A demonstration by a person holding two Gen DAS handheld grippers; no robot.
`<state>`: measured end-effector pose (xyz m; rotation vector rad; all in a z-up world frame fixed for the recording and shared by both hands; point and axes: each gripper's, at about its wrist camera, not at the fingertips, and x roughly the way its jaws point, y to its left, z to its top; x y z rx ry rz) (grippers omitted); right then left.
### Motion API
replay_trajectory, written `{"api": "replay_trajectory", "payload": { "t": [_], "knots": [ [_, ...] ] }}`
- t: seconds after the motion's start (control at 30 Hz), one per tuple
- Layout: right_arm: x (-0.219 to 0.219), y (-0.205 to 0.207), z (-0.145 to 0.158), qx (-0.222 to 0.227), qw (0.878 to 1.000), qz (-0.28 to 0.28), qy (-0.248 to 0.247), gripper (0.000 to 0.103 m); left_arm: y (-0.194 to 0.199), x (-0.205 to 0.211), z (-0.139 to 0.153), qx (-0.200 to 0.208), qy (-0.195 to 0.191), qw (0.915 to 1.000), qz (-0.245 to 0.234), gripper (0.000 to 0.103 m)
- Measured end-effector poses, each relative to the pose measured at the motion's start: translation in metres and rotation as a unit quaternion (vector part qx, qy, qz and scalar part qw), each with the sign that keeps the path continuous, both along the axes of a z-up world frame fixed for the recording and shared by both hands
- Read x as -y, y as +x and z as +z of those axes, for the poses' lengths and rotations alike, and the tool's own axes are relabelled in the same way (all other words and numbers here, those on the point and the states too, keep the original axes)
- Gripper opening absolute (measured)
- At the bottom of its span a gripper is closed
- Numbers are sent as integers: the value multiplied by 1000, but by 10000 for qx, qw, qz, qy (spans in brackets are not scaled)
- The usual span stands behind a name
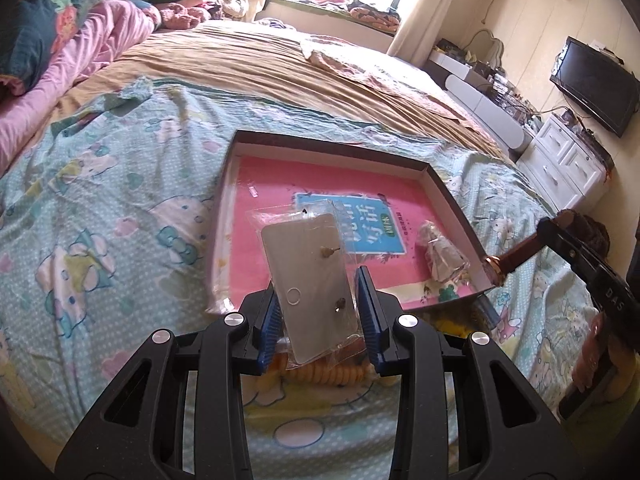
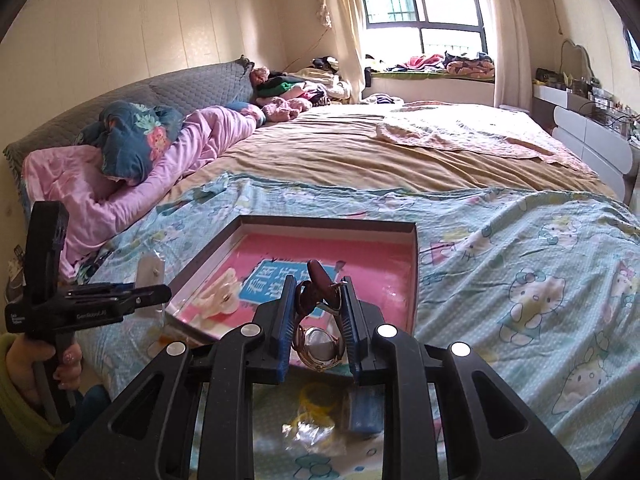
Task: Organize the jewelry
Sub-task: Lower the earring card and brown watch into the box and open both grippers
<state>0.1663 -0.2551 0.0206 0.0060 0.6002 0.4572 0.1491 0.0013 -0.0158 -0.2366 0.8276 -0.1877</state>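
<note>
A shallow dark-rimmed box lid (image 1: 448, 188) with a pink book inside lies on the bed; it also shows in the right wrist view (image 2: 415, 264). My left gripper (image 1: 318, 280) is shut on a clear bag holding a grey earring card (image 1: 308, 276), lifted over the box's near edge. My right gripper (image 2: 318, 300) is shut on a wristwatch (image 2: 320, 344) with a brown strap, held over the box's near edge; the watch also shows in the left wrist view (image 1: 516, 258). A small clear bag of jewelry (image 1: 440, 254) lies in the box's right corner.
Yellow hair ties (image 2: 316, 404) and a blue item (image 2: 366, 410) lie on the cartoon-cat sheet (image 2: 520, 280) under my right gripper. Yellow items (image 1: 320, 372) lie under my left gripper. Pink quilt (image 2: 160, 168) and pillows sit left; a white dresser (image 1: 568, 164) stands right.
</note>
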Motion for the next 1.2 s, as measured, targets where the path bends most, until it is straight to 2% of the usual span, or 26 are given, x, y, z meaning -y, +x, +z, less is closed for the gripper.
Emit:
{"api": "replay_trajectory", "payload": {
  "t": [0.37, 0.73, 1.07, 1.2],
  "knots": [
    [2, 29, -3, -13, 9997, -228, -12, 21, 33, 30, 0, -8, -57, 9995, -312, 27],
    [-2, 54, -8, -41, 9991, -414, -108, 21, 60, 49, -22, -273, -147, 9979, -572, 28],
    [-2, 81, -29, -300, 9968, -701, -224, 21, 66, 52, -44, -509, -112, 9960, -725, 28],
    [-1, 87, -36, -386, 9959, -773, -250, 21, 69, 50, -49, -558, -120, 9957, -729, 32]
  ]
}}
